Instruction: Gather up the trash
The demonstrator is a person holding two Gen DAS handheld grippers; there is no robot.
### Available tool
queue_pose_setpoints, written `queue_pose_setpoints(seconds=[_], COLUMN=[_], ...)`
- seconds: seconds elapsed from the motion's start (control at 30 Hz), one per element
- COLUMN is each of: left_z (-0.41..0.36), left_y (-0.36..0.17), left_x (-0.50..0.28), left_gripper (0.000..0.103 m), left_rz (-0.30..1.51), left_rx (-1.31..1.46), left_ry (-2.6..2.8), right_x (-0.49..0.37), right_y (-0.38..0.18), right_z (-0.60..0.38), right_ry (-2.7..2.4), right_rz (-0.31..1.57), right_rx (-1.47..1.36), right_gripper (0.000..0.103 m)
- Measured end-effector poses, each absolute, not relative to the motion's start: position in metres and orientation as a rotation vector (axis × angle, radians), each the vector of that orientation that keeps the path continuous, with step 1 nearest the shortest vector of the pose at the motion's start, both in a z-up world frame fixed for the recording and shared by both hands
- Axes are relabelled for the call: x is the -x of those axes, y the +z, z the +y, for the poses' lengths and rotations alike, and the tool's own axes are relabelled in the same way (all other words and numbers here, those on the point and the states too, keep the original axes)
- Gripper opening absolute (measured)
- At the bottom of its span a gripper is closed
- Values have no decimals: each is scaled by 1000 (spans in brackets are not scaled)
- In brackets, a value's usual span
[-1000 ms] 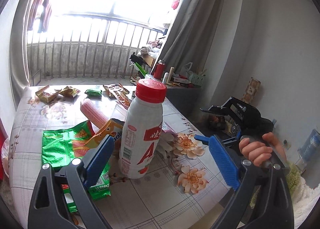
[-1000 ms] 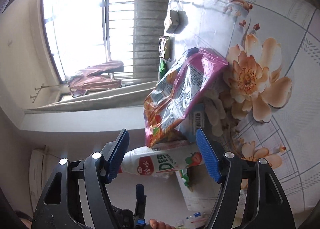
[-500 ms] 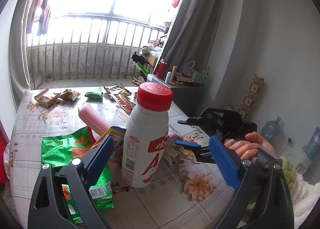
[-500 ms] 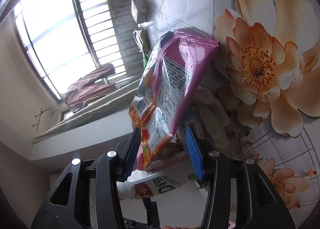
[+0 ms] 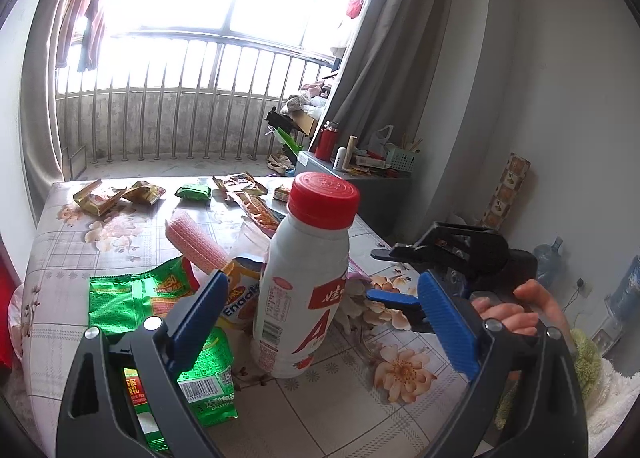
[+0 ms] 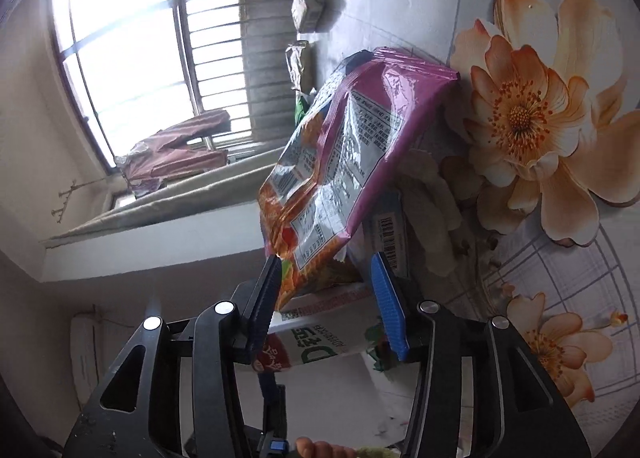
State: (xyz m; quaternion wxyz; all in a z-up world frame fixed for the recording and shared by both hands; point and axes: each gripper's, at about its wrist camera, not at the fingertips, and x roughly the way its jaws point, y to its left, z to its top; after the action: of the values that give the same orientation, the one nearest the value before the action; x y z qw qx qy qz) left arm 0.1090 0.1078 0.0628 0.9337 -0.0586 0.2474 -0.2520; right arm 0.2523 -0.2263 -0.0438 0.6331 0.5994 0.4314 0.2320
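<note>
Purple-edged and glossy, the snack bag [image 6: 340,162] shows a silvery back panel of fine print with orange at its lower end, and its surface is crinkled. It leans up from the flowered tabletop [image 6: 540,38], its far corner resting near a large peach blossom. The bag's lower orange end sits between the blue pads of the right tool [image 6: 326,294]; the left pad touches its edge, while a narrow gap shows beside the right pad, so whether the bag is clamped cannot be told.

A white milk bottle [image 5: 306,282] with a red cap and red label stands upright on the tabletop [image 5: 340,410], midway between the widely parted blue pads of the left tool [image 5: 320,322], touching neither. To its left lie a green wrapper [image 5: 136,298] and an orange packet [image 5: 242,294], with a pink roll [image 5: 192,238] behind. From the left wrist view, the right tool [image 5: 394,278] reaches in sideways just behind the bottle, held by a hand [image 5: 520,310].
</note>
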Motion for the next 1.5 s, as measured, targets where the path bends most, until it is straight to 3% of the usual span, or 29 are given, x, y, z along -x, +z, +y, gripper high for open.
queue_pose_setpoints(seconds=[0.27, 0.4, 0.6, 0.67, 0.77, 0.83, 0.9, 1.5], left_z=[153, 169, 173, 175, 175, 174, 171, 130], left_y=[57, 50, 30, 26, 23, 23, 24, 31], left_x=[-108, -114, -133, -136, -136, -134, -134, -149], left_gripper=[93, 92, 63, 59, 52, 48, 48, 53], left_rz=[526, 551, 606, 620, 630, 631, 632, 621], left_rx=[126, 147, 80, 100, 128, 139, 145, -8], left_ry=[-364, -345, -373, -388, -405, -413, -422, -493], right_x=[-198, -189, -185, -185, -191, -192, -196, -153], right_y=[69, 86, 100, 102, 102, 100, 94, 97], right_z=[-173, -130, -90, -84, -71, -67, -66, -152], right_ry=[672, 716, 674, 650, 619, 605, 586, 443], right_rz=[681, 641, 581, 565, 563, 573, 584, 560], right_rx=[-614, -374, -128, -65, -4, 24, 31, -121], right_gripper=[64, 69, 69, 69, 62, 45, 38, 37])
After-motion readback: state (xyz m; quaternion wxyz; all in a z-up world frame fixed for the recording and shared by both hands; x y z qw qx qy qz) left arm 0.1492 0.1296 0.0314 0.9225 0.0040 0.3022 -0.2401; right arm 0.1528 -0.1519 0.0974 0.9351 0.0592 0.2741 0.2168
